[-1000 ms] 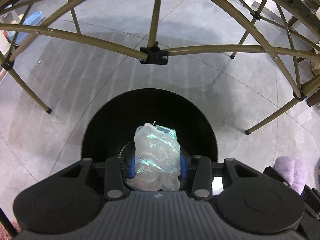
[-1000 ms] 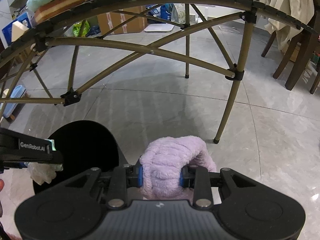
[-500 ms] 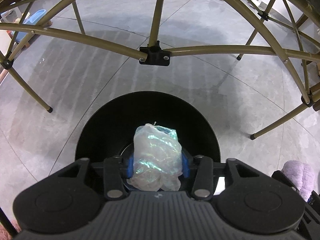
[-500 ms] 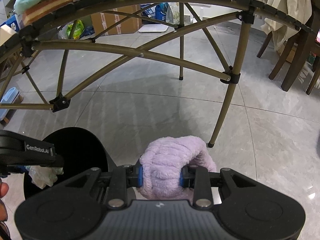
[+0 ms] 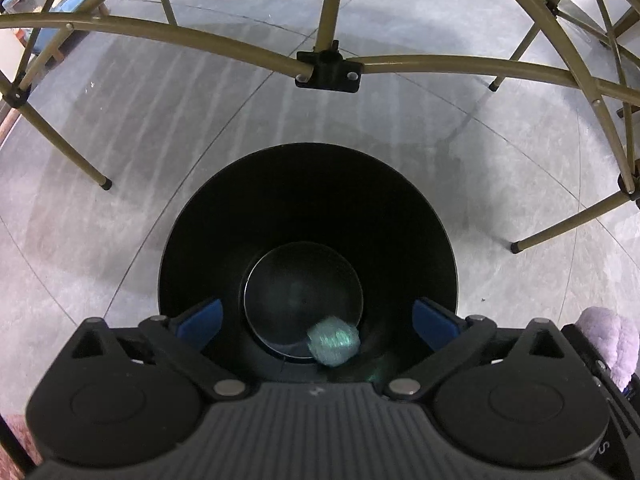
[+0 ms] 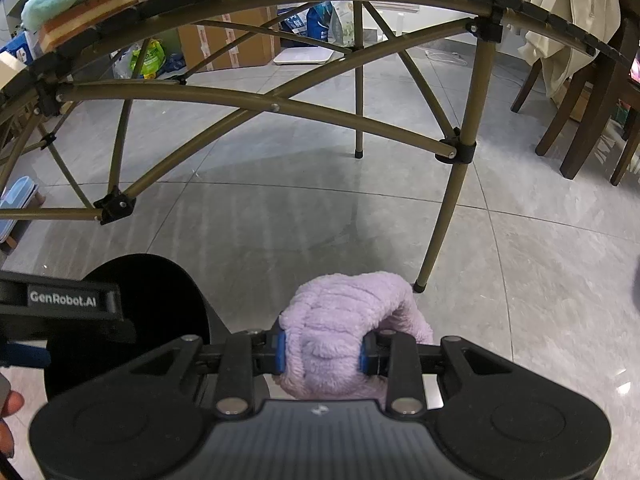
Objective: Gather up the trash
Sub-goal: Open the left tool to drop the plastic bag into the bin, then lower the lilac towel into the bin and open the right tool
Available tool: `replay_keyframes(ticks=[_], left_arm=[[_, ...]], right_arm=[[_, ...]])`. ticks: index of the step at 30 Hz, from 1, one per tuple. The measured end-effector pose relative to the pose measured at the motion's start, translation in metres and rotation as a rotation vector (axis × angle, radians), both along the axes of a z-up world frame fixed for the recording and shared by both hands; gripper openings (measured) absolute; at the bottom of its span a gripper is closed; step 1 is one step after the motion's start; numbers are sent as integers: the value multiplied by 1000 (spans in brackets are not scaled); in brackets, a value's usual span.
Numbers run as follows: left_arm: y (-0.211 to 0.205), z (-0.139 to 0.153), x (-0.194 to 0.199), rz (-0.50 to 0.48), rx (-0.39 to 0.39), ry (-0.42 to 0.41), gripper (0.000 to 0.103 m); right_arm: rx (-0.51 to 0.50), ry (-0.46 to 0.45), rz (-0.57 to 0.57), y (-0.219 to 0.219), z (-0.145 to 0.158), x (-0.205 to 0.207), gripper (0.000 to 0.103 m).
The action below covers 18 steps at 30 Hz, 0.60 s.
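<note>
Dropped since earlier, plastic wad (image 5: 333, 341) lies in black bin (image 5: 308, 184), left gripper (image 5: 316, 322) opening, empty, "GenRobot.AI" label (image 6: 63, 299) only in right view, right gripper (image 6: 322, 354) clamps purple plush (image 6: 352, 320)

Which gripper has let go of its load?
The left gripper: its jaws are opening with nothing between them, and the crumpled plastic wrapper is down inside the black bin. The right gripper is clamped on the purple fluffy cloth.

Grey tiled floor (image 6: 280, 240) is carrying pretty much everything here. A black round bin (image 5: 308, 216) sits right on it, with the folding table's tan legs (image 6: 456, 208) planted around it. Over at the far edge there's cardboard boxes (image 6: 228, 46), a white scale (image 6: 304, 56) and dark wooden chair legs (image 6: 576, 128).
</note>
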State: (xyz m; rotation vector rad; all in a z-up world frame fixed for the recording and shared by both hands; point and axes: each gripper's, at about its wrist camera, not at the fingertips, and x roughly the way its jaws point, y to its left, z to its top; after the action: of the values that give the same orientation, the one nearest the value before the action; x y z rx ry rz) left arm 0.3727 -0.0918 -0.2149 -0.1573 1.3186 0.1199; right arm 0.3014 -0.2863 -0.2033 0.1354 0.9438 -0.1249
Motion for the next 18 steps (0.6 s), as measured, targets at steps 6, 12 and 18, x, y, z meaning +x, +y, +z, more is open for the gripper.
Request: replay_keyframes(ticks=[6, 12, 18], left_arm=[[-1, 1, -2, -9, -6, 5, 103], [0, 2, -4, -12, 0, 2, 103], [6, 6, -11, -27, 12, -4, 103]], right_arm=[[1, -2, 3, 0, -1, -1, 30], [2, -2, 7, 1, 0, -1, 30], [13, -1, 31, 6, 3, -3, 30]])
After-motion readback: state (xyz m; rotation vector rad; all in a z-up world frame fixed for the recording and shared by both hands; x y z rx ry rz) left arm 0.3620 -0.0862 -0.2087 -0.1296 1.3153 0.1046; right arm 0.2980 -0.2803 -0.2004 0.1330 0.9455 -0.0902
